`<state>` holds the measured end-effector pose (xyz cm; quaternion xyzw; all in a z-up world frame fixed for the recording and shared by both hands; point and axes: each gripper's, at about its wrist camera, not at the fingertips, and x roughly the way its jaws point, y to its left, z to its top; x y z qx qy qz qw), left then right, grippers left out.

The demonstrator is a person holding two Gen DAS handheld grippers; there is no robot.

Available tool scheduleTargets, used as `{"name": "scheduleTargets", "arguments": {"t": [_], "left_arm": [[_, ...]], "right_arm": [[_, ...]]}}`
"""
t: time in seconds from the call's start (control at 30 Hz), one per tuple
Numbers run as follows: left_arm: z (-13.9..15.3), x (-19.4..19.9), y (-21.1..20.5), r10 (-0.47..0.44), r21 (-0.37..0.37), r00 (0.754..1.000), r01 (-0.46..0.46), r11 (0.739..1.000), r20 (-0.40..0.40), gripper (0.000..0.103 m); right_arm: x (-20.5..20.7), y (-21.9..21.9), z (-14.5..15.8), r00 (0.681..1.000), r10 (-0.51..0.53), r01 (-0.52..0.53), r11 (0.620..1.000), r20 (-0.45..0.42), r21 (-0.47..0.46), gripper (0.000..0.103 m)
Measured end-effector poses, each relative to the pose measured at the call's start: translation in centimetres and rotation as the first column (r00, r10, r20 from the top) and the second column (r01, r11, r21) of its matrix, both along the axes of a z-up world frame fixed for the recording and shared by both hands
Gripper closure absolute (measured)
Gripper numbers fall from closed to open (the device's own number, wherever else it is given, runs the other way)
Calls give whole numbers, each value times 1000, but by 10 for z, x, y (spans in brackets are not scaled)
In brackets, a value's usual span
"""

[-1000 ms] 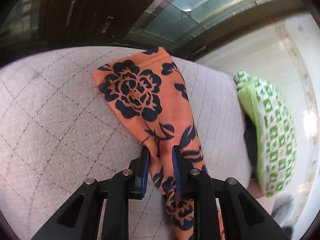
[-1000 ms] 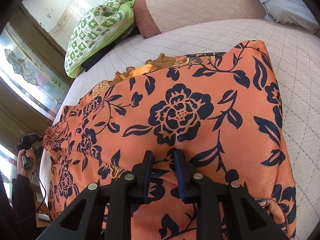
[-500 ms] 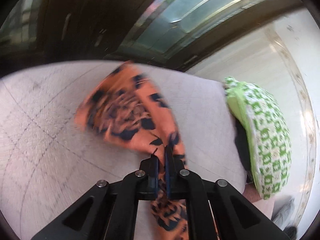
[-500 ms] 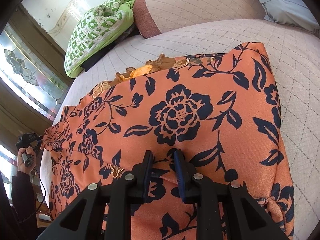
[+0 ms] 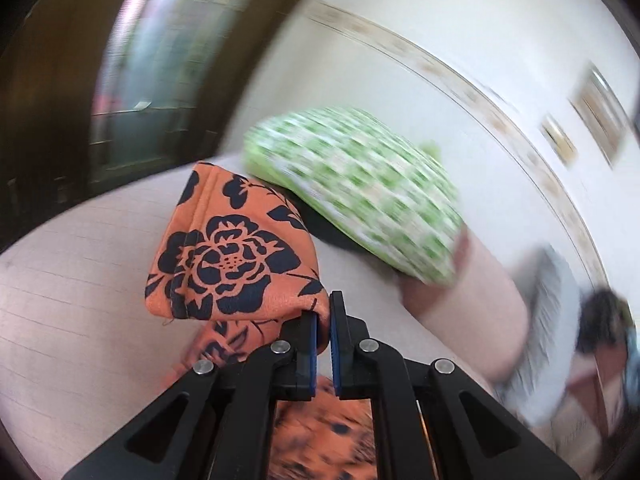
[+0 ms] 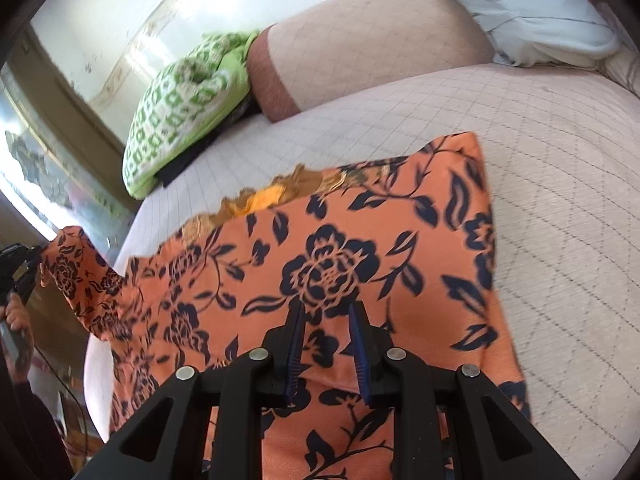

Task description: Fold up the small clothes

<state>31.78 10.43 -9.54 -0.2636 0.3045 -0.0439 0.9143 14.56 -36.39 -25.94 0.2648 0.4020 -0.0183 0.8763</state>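
An orange garment with a dark floral print (image 6: pixel 360 264) lies spread on the quilted bed (image 6: pixel 560 200). My left gripper (image 5: pixel 323 312) is shut on one end of the garment (image 5: pixel 232 256) and holds it lifted off the bed; that raised end shows at the far left of the right wrist view (image 6: pixel 76 268). My right gripper (image 6: pixel 326 320) is open, its jaws apart just above the middle of the garment, holding nothing.
A green and white patterned bundle (image 6: pixel 180 108) lies on dark cloth at the head of the bed, next to a pink bolster (image 6: pixel 360 48) and a pale blue pillow (image 6: pixel 520 4). The bed edge drops off at the left (image 6: pixel 100 360).
My left gripper closed on the garment's end and lifted it, swinging towards the head of the bed. My right gripper stayed over the garment and its jaws opened wider.
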Motion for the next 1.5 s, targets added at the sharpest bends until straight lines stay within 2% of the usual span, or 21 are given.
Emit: {"name": "scheduleTargets", "arguments": {"t": [0.13, 0.33, 0.43, 0.53, 0.57, 0.6, 0.63, 0.67, 0.7, 0.73, 0.77, 0.8, 0.9, 1.0, 1.03, 1.1, 1.2, 1.27, 1.33, 1.4, 1.5], "left_arm": [[-2, -4, -83, -173, 49, 985, 173, 984, -6, 98], [-27, -15, -196, -378, 88, 922, 384, 919, -78, 98], [-44, -30, -247, -488, 88, 863, 500, 861, -128, 98], [-61, -54, -300, -591, 159, 789, 613, 774, -169, 98], [-69, -58, -314, -612, 182, 761, 647, 740, -215, 95], [-75, -59, -322, -621, 184, 740, 669, 720, -260, 85], [-81, -60, -326, -632, 163, 714, 692, 704, -303, 77], [-84, -62, -327, -645, 136, 693, 708, 693, -322, 63], [-82, -62, -324, -659, 117, 679, 720, 685, -324, 55], [-76, -60, -320, -663, 120, 681, 720, 684, -311, 54], [-66, -60, -312, -656, 142, 700, 707, 693, -283, 53], [-55, -61, -300, -642, 166, 725, 685, 709, -251, 46], [-29, -53, -265, -584, 197, 795, 606, 771, -163, 28], [-21, -31, -227, -464, 250, 873, 487, 837, -148, 27], [-24, -28, -217, -426, 267, 891, 454, 850, -159, 27], [-38, -17, -199, -342, 300, 914, 397, 868, -219, 27], [-78, 3, -178, -229, 327, 908, 348, 878, -352, 28], [-107, 11, -161, -154, 327, 885, 317, 890, -439, 28], [-127, 11, -140, -105, 306, 867, 282, 909, -487, 28], [-142, 12, -123, -72, 303, 850, 263, 916, -521, 28], [-146, 11, -113, -102, 283, 845, 287, 915, -525, 28]], "right_arm": [[-4, -14, 2, 999, -42, 42, 999, 11, 31, 78], [-10, -34, 7, 995, -94, 92, 995, 35, 44, 78], [-13, -47, 6, 992, -124, 122, 991, 34, 59, 78], [-17, -61, 7, 987, -159, 156, 985, 38, 75, 78], [-18, -65, 8, 985, -169, 166, 983, 39, 84, 78], [-20, -71, 9, 982, -183, 179, 979, 35, 101, 78], [-21, -75, 9, 980, -194, 189, 975, 31, 117, 78], [-22, -79, 8, 978, -205, 200, 971, 26, 132, 77], [-24, -82, 8, 976, -215, 210, 967, 22, 142, 77], [-25, -86, 9, 975, -224, 219, 964, 16, 148, 77], [-25, -87, 9, 974, -226, 221, 963, 16, 156, 78], [-26, -88, 10, 974, -224, 217, 962, 24, 164, 78], [-25, -83, 15, 976, -214, 206, 966, 36, 156, 77], [-23, -71, 24, 980, -184, 173, 976, 74, 132, 71], [-21, -64, 28, 982, -166, 155, 980, 92, 121, 65], [-17, -50, 36, 982, -142, 130, 987, 128, 99, 37], [-5, -18, 53, 984, -65, 71, 997, 165, -35, 36], [7, 5, 59, 986, 7, 10, 994, 165, -104, 36], [21, 21, 58, 988, 68, -51, 990, 136, -129, 36], [42, 36, 53, 991, 114, -101, 980, 68, -170, 36], [78, 61, 42, 985, 151, -169, 950, -87, -264, 36]]}}
